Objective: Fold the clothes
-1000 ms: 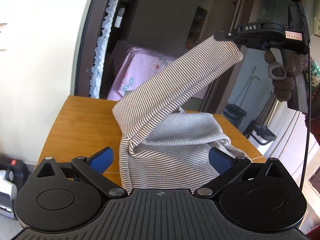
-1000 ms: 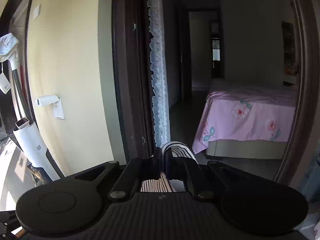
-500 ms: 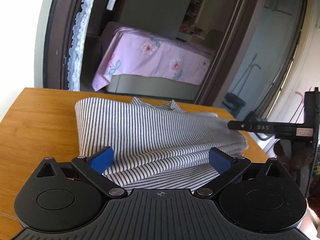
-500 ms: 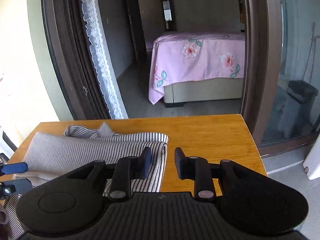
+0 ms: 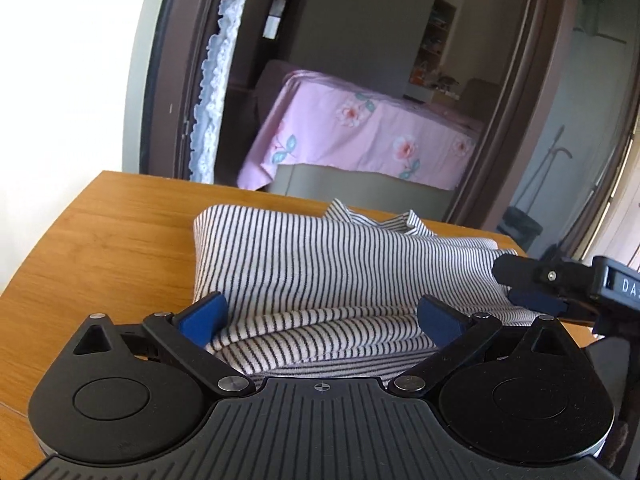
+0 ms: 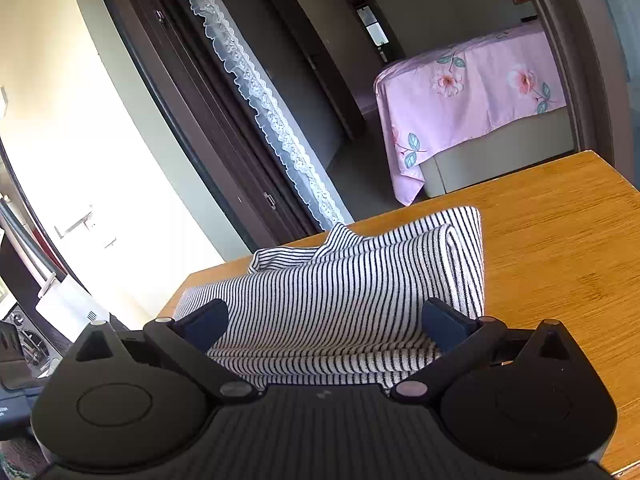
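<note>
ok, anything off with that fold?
Mostly tidy. The striped shirt lies folded on the table, but its collar pokes out at the far edge and the layers nearest the left tool are rumpled. Both tools are open, holding nothing.

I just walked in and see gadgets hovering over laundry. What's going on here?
A person is folding clothes with two hand-held tongs. A striped shirt lies folded in layers on the wooden table. The left tongs and right tongs are both open, each with its blue pads spread on either side of the shirt, gripping nothing. The right tongs sit at the shirt's edge in the left view. A pink floral bed shows through the doorway.
</note>
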Demonstrator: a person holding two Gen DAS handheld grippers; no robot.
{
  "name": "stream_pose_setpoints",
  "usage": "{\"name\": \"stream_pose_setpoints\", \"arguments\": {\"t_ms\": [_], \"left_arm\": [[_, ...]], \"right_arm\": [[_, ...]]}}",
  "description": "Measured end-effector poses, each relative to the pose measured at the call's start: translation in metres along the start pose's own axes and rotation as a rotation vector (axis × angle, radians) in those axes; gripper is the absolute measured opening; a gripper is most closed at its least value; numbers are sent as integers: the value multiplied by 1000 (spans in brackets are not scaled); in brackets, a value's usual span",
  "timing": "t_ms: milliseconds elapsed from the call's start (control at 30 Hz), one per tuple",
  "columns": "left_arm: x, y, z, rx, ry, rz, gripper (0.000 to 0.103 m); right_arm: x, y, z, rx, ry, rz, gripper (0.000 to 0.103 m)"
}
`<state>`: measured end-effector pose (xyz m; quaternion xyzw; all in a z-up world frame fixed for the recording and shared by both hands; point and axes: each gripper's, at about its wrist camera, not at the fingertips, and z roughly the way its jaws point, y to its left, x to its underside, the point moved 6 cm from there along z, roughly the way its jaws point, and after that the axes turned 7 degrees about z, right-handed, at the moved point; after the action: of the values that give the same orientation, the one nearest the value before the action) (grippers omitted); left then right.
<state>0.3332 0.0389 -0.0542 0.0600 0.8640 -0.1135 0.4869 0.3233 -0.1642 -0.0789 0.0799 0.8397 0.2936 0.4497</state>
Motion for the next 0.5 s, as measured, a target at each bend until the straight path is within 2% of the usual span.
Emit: {"name": "stream_pose_setpoints", "arguments": {"t_ms": [33,100,200,233,300,433,500], "left_arm": [[-2,-3,-4,9,-16,19,103],[-11,-13,-13,73,-77,59,103],[-22,-24,-12,196,-100,45,103],[-21,-23,-5,222,-71,22,103],[-9,-15,15,210,12,-36,103],[-4,-9,23,208,29,-55,103],[-5,-12,25,184,44,-19,103]], "right_arm": [[1,1,-1,-1,-1,-1,103],[3,2,-2,-2,-3,-3,103],[3,-3,-4,-28,-10,26,103],[3,-5,-4,-37,-12,36,103],[3,-5,-3,-44,-14,40,103],[5,-3,-1,-31,-8,25,103],[5,-2,-1,-28,-3,18,103]]}}
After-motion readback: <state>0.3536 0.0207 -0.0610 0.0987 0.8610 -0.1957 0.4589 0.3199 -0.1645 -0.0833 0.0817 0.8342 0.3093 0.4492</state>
